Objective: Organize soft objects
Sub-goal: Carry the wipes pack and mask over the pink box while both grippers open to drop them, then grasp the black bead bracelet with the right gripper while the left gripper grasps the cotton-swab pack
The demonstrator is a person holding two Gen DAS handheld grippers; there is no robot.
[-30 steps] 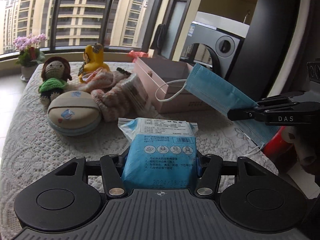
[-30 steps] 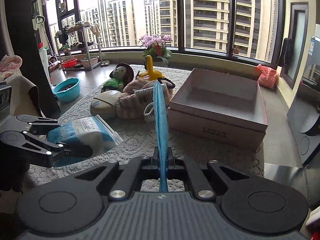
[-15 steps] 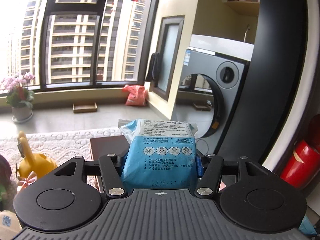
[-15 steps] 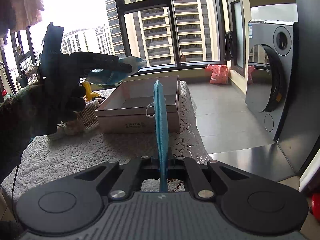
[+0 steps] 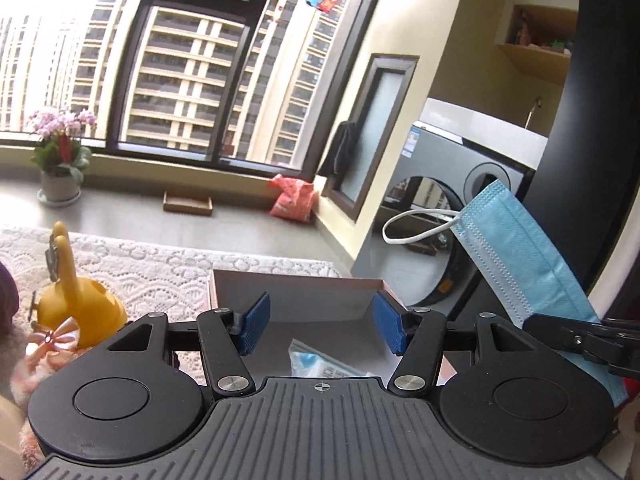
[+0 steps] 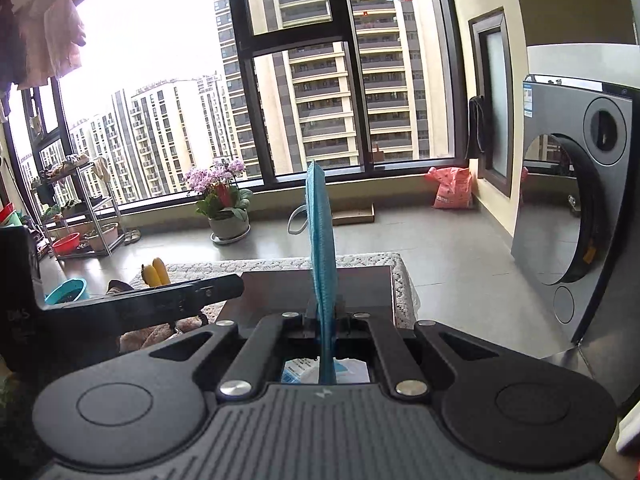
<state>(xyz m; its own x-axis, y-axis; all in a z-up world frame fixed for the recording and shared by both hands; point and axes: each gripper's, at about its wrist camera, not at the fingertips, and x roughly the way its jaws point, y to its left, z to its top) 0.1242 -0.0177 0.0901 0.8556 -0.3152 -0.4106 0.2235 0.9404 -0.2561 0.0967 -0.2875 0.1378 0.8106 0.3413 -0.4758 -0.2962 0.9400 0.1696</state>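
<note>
Mask packet (image 5: 320,362) now lies in the pink box (image 5: 296,294), dropped from the spread left hand-held gripper (image 5: 320,324). Right hand-held gripper (image 6: 325,322) still pinches the blue face mask (image 6: 320,232), likely boxed next.

The mask pack (image 5: 320,362) in the box (image 5: 296,294) was mostly hidden behind the gripper body. The yellow toy (image 5: 76,300) near the tabletop's left edge was partly covered too. The print on the pack was too small to read.

High-rise apartment balcony room: washing machine (image 6: 580,208), potted orchid (image 6: 224,200), lace-covered table (image 5: 152,264), tower-block view.
</note>
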